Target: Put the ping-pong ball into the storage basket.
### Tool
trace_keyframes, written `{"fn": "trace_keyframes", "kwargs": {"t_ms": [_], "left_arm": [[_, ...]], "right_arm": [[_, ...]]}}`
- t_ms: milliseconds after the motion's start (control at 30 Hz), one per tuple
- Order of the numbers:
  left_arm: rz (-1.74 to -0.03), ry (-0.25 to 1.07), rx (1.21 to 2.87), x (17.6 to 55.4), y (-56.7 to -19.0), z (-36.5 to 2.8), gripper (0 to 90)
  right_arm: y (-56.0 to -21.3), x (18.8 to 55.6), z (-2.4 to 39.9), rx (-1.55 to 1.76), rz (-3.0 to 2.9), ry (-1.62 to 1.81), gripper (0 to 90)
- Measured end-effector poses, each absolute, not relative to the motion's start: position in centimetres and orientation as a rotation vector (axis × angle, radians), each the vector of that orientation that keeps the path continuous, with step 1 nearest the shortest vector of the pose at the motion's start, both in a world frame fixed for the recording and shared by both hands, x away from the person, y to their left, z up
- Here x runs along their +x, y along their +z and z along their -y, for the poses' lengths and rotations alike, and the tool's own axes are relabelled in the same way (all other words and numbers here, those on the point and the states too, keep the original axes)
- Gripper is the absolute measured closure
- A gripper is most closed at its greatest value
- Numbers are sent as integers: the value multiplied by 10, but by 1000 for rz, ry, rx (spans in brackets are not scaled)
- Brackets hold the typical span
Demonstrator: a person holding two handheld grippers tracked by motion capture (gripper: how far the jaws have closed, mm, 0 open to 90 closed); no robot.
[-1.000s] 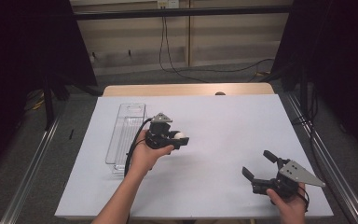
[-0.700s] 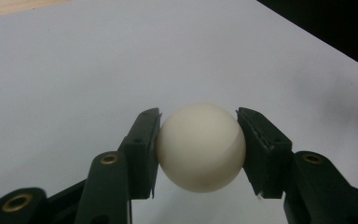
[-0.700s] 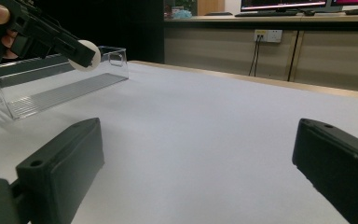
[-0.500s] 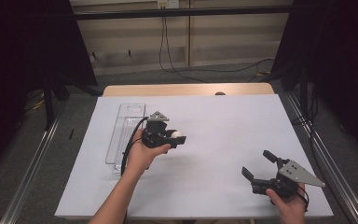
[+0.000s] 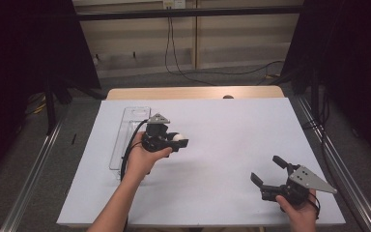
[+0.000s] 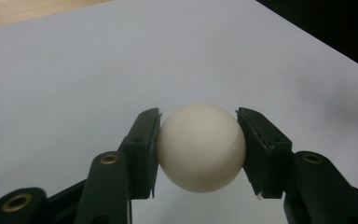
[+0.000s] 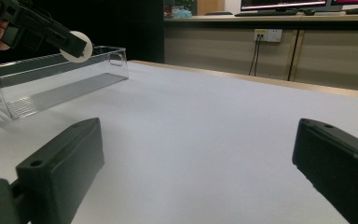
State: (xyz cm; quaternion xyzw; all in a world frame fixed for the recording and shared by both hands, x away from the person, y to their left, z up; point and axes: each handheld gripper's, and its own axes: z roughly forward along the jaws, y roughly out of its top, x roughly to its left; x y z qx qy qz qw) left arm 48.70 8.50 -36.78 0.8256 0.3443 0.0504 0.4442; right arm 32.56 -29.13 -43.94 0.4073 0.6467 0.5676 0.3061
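Observation:
A white ball [image 5: 177,137] is clamped between the jaws of my left gripper [image 5: 178,141], held above the white table sheet just right of a clear plastic bin [image 5: 125,126]. In the left gripper view the ball [image 6: 200,147] sits squarely between both pads [image 6: 144,140] of the left gripper [image 6: 198,119]. My right gripper [image 5: 265,169] rests low near the front right corner, open, with nothing between its fingers. In the right gripper view, its wide-spread jaws frame the right gripper [image 7: 196,154], with the ball [image 7: 78,46] and bin [image 7: 51,86] far off at the left.
The white sheet [image 5: 232,121] covers a table whose wooden strip [image 5: 193,93] shows at the back. Metal rails [image 5: 328,154] run along both sides. The long bin lies lengthwise near the left edge, with a cable trailing over it from the left gripper.
My left gripper, with the ball in it, has drifted slightly left and away toward the bin. The right gripper has stayed put.

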Motion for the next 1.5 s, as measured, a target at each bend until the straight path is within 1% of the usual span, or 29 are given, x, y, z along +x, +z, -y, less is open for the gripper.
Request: {"fn": "trace_keyframes", "kwargs": {"t_ms": [1500], "left_arm": [[-898,160,2049,485,-363,-114,511]], "right_arm": [[-439,326,291,1075,-1714,1503,16]]}}
